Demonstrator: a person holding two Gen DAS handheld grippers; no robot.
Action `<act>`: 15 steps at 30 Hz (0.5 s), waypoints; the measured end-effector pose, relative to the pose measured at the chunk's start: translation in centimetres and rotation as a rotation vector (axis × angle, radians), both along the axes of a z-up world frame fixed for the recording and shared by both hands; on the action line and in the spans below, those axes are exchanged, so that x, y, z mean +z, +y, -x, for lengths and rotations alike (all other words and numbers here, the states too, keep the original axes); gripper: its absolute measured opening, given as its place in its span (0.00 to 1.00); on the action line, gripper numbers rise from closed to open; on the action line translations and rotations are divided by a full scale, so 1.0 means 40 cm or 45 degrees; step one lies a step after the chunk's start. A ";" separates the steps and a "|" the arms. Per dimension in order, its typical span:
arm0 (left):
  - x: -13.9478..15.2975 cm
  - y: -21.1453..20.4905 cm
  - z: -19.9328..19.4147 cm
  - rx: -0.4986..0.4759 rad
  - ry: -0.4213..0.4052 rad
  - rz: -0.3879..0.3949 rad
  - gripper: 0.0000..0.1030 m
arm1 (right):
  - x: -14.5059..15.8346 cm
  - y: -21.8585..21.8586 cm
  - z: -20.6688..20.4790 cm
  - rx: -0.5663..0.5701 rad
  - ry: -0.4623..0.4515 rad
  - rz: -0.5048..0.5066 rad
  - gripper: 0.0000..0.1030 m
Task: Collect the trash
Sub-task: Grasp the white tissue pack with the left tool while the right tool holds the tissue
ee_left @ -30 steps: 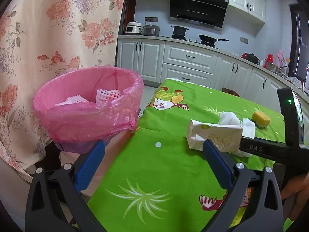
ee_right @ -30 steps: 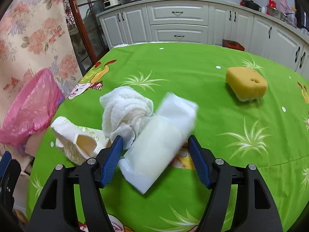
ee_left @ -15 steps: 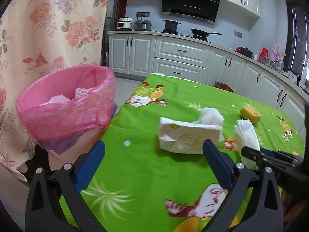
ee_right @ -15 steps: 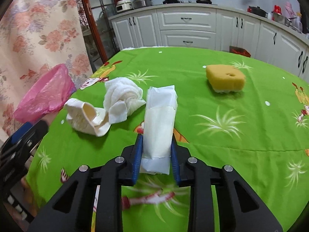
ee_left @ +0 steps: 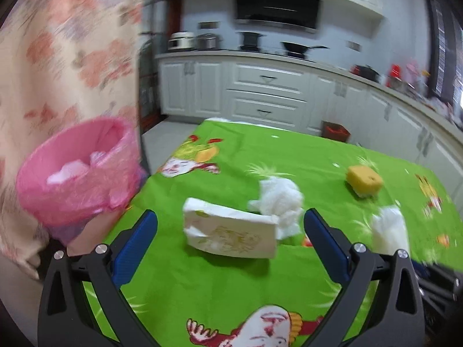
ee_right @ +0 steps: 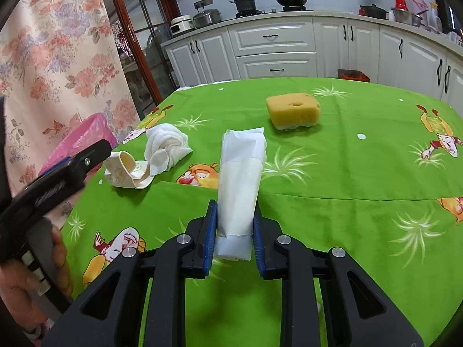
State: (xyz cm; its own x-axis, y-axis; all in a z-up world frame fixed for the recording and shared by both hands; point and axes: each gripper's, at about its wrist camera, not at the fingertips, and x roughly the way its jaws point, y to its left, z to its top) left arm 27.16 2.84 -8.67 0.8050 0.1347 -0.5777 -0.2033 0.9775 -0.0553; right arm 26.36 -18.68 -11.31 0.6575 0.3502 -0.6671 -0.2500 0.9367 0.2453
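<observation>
Trash here is mostly soft white paper: a long, flat tissue packet of thin, faintly glossy wrap stands pinched at its lower end between the blue-padded fingers of the right gripper, which have just been closing on it and now press narrow against both its sides, its folded top reaching forward beyond the fingertips. Ahead and to the left of those fingers lie a crumpled, cup-like paper wrapper with a faint printed pattern and, touching it, a wadded towel-textured tissue ball; farther ahead and to the right sits a porous yellow sponge block. All rest on a table under a bright green cartoon-print cloth. The left gripper holds its fingers wide with nothing touching them; the wrapper lies beyond them, between their tips. To their left stands a round bin lined with thin crinkled pink plastic.
</observation>
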 end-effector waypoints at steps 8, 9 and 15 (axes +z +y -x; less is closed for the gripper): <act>-0.012 0.014 -0.094 0.130 0.049 -0.028 0.95 | 0.000 -0.009 0.006 0.010 -0.003 -0.040 0.22; -0.016 0.015 -0.104 0.135 0.066 -0.034 0.95 | 0.001 -0.011 0.006 0.012 -0.004 -0.041 0.22; -0.050 0.005 -0.093 0.118 0.153 -0.084 0.95 | 0.007 -0.007 0.009 0.019 -0.009 -0.047 0.23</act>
